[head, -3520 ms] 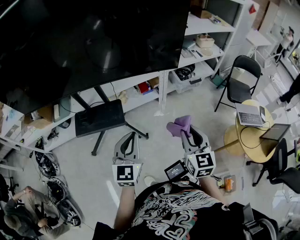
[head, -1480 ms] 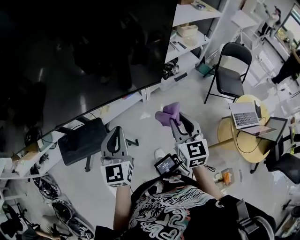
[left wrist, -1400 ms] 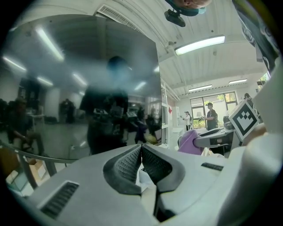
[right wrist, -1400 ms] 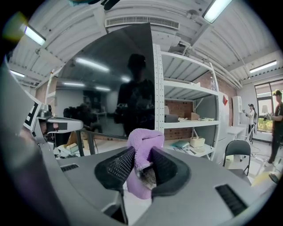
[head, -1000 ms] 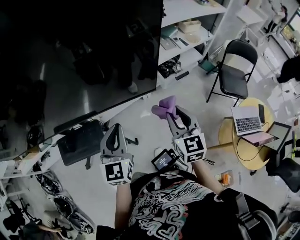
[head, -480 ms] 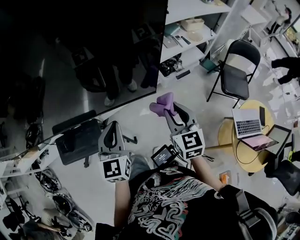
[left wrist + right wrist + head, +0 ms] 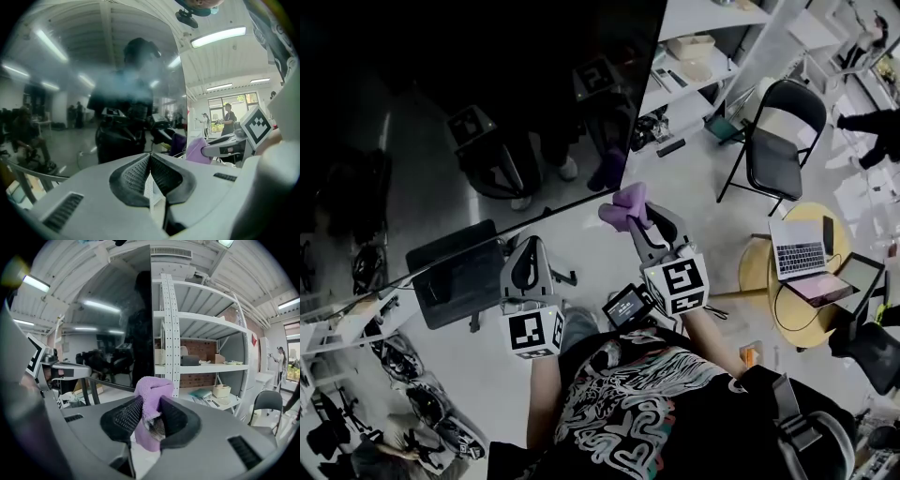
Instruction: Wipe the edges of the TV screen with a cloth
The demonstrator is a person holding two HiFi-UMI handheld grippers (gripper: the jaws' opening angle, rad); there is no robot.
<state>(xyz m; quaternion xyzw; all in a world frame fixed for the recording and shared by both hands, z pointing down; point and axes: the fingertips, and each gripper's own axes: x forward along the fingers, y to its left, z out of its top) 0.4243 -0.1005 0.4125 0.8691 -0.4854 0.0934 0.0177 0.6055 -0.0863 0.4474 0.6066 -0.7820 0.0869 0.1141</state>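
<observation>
Right gripper [image 7: 649, 221] clamped a purple cloth [image 7: 623, 204] near the TV screen [image 7: 441, 112] corner. Left gripper [image 7: 528, 251] was closed, holding nothing.

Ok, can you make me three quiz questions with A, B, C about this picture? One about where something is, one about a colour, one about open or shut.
1. Where is the cloth? A on the chair; B in the right gripper; C on the floor.
2. What colour is the cloth? A green; B purple; C orange.
3. How is the left gripper? A wide open; B shut on the cloth; C shut on nothing.
Answers: B, its jaws pinch the cloth; B, it looks purple in every view; C, its jaws meet with nothing between them.
</observation>
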